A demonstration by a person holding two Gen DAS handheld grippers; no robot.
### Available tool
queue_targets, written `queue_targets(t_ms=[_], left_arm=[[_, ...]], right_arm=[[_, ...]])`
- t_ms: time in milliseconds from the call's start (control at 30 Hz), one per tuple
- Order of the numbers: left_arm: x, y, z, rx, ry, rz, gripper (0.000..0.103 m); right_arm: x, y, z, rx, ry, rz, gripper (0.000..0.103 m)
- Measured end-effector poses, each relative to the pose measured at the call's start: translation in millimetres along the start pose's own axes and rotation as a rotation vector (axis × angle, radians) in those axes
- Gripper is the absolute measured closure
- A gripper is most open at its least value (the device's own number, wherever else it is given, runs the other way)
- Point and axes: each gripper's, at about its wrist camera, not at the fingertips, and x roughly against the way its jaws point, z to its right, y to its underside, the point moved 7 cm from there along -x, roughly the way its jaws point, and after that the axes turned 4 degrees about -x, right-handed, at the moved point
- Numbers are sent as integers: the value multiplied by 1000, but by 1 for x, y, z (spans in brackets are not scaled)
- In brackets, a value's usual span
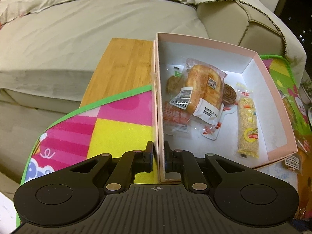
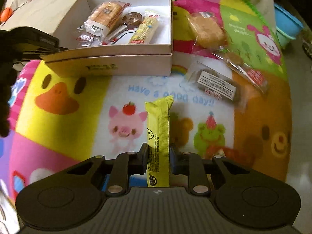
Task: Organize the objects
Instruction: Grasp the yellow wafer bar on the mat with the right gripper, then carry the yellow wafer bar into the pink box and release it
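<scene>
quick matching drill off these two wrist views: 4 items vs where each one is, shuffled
Items:
1. yellow snack bar
2. bread packet
3. box wall
4. brown cake packet

Places:
A. lying loose on the mat, outside the box
B. between the jaws of the right gripper
C. inside the pink box
D. between the jaws of the left gripper

Pairs: 1-B, 2-C, 3-D, 4-A

Pink box (image 1: 251,56) with white inside, yellow snack bar (image 2: 158,136), cartoon-animal mat (image 2: 78,117) edged green
</scene>
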Motion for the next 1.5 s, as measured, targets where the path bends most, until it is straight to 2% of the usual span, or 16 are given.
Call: queue_targets(t_ms=[133,267,467,600,700,833,1100,1500], left_arm=[[0,0,0,-1,3,0,91],[-1,-1,-1,-2,18,-8,90],[-3,0,-4,-10,54,-19,89],[-4,-2,-6,-20,62,-34,89],[-5,-4,-7,-27,68,-36,89],[-6,-6,-8,-18,81,-33,88],[-11,-12,-10,-15,97,-37,88],[-15,-11,-11,-26,116,-36,87]], right_arm=[[46,-1,-5,-29,25,33,82],[96,-19,-10,-92,32,89,82],[163,-72,-30,-110,35,254,82],[185,-113,-48,-102,42,353,82],[180,-136,-61,-87,49,386,82],[157,-148,-75,-75,44,364,82],[113,-149,-90,-91,67,307,82],[98,-157,-90,-122,93,325,80]])
